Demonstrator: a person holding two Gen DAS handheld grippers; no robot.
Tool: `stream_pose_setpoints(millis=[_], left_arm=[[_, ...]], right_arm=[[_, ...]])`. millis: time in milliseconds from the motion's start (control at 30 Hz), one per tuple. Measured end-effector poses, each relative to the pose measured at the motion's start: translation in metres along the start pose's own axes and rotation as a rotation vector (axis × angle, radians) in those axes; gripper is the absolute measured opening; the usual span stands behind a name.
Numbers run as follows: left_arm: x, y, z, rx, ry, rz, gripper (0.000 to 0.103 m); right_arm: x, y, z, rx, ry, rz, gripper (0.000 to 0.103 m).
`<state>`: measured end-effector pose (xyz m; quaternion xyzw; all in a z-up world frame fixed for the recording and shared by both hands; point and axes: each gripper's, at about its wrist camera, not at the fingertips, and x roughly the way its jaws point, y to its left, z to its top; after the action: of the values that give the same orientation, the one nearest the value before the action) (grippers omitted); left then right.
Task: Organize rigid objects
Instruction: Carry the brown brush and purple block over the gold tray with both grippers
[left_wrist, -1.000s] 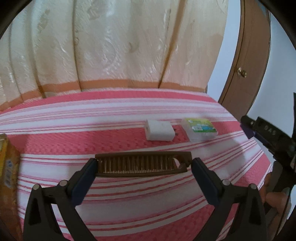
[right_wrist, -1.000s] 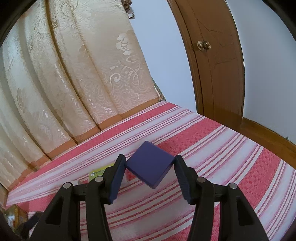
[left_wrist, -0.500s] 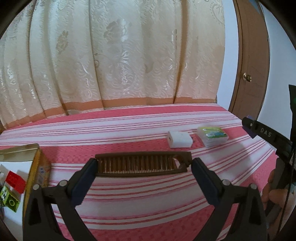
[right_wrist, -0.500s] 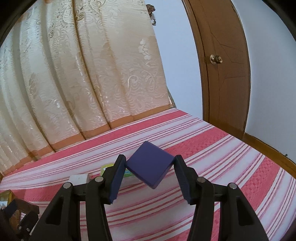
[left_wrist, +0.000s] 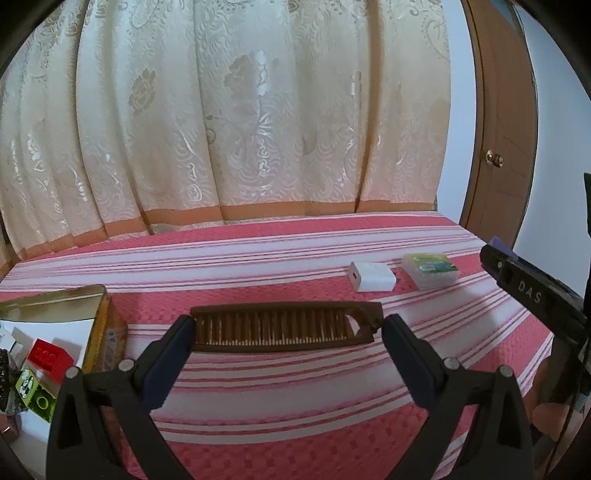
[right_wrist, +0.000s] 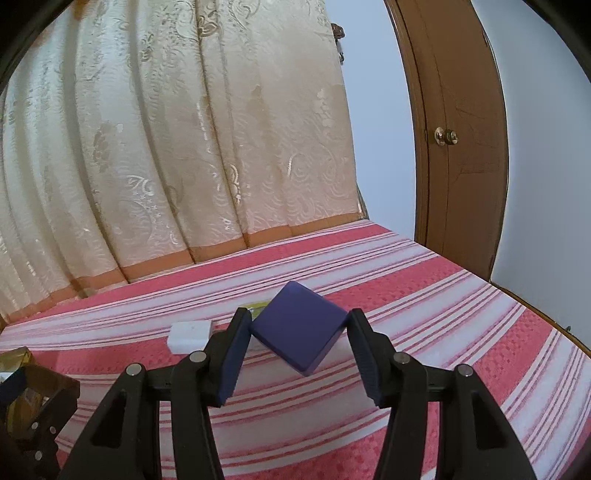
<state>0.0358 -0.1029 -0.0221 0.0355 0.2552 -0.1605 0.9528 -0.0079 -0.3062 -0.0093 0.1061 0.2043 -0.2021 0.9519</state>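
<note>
The left tool (left_wrist: 287, 328) pinches a brown comb (left_wrist: 284, 326) only by its two ends, held above the striped bed (left_wrist: 295, 413); I think the comb could swing or slip out if the tool tilts on the way to the tin box (left_wrist: 74, 306) at the left. The right tool (right_wrist: 294, 332) grips a blue square block (right_wrist: 297, 326) corner to corner, a hold that may let it rotate and fall. Only the left view shows the box with a red brick (left_wrist: 50, 358) inside; the right view shows the block, and hides most of the green-labelled case (left_wrist: 430, 269) behind it; the white charger (left_wrist: 371, 281) lies just beside this case.
</note>
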Motion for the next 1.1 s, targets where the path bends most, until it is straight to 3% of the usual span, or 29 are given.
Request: stream_pose_setpoints(millis=[567,1100], left_arm=[[-0.028,0.016,-0.008,0.004,-0.041,-0.020,0.101],[-0.061,0.050,-0.006,-0.029,-0.085,-0.006,0.101]], right_arm=[[-0.041,0.030,-0.019,-0.005,-0.062,0.028,0.056],[-0.056,0.067,-0.031,0.029,-0.031,0.091,0.056]])
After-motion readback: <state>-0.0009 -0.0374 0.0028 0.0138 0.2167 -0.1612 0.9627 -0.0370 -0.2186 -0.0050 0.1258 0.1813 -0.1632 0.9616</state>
